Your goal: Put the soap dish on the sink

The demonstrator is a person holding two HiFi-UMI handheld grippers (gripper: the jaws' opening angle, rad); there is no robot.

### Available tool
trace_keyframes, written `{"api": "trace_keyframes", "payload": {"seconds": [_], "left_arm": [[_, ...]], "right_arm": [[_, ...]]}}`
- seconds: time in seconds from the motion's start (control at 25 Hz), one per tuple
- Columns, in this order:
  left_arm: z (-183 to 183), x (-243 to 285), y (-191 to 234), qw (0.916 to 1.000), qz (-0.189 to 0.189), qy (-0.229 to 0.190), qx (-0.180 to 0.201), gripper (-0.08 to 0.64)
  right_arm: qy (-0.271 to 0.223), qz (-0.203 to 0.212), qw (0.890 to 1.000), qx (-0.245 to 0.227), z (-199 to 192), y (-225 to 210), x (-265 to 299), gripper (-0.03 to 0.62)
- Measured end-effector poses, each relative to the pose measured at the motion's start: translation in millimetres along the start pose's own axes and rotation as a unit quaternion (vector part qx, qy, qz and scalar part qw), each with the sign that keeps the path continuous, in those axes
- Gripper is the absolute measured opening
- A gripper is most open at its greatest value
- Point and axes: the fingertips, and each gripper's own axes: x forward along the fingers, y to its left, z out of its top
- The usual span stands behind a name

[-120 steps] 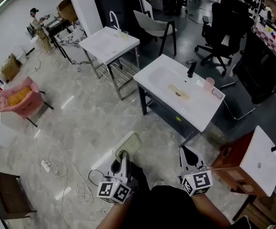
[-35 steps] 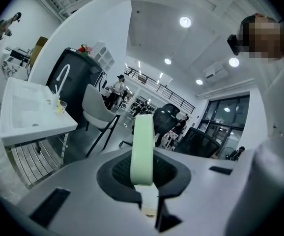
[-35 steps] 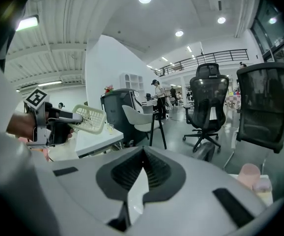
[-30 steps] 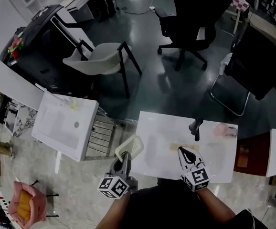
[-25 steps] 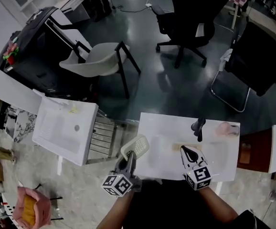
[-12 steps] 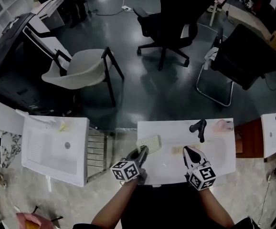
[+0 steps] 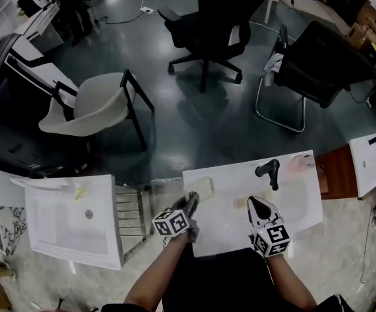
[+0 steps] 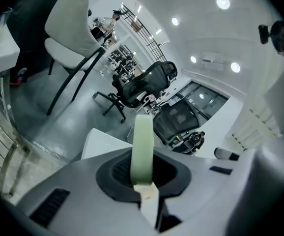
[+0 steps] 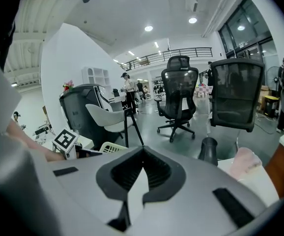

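The pale green slotted soap dish (image 7: pixel 200 188) hangs over the left rear part of the white sink (image 7: pixel 305 203), and whether it touches the top I cannot tell. My left gripper (image 7: pixel 191 202) is shut on its near edge. In the left gripper view the dish (image 8: pixel 143 144) stands edge-on between the jaws of that gripper (image 8: pixel 144 180). My right gripper (image 7: pixel 258 207) hovers over the basin, shut with nothing in it. In the right gripper view its tips (image 9: pixel 141 153) meet, and the dish (image 9: pixel 113 147) shows at the left.
A black faucet (image 7: pixel 270 172) and a pink cup (image 7: pixel 302 163) stand at the sink's back. A second white sink (image 7: pixel 71 223) and a metal rack (image 7: pixel 133 213) are on the left. A grey chair (image 7: pixel 87 109) and black office chairs (image 7: pixel 214 18) stand beyond.
The person has come up to the sink. The left gripper has sunk with the soap dish from beside the sink's left edge to low over its left rear part. The right gripper shifted slightly.
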Motion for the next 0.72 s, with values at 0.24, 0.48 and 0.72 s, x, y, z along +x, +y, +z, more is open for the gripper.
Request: {"api": "trace_keyframes", "payload": {"seconds": [0.24, 0.48, 0.72], "left_arm": [[-6, 26, 37, 0.9988, 0.039, 0.029, -0.007, 0.032], [-10, 52, 48, 0.9979, 0.037, 0.053, 0.001, 0.032], [-19, 73, 54, 0.9957, 0.033, 0.086, 0.002, 0.032]], "right_arm": [[0.014, 0.008, 0.999, -0.045, 1, 12, 18, -0.002], [0.033, -0.009, 0.999, -0.039, -7, 2, 23, -0.002], [0.04, -0.017, 0.999, -0.033, -16, -5, 22, -0.002]]}}
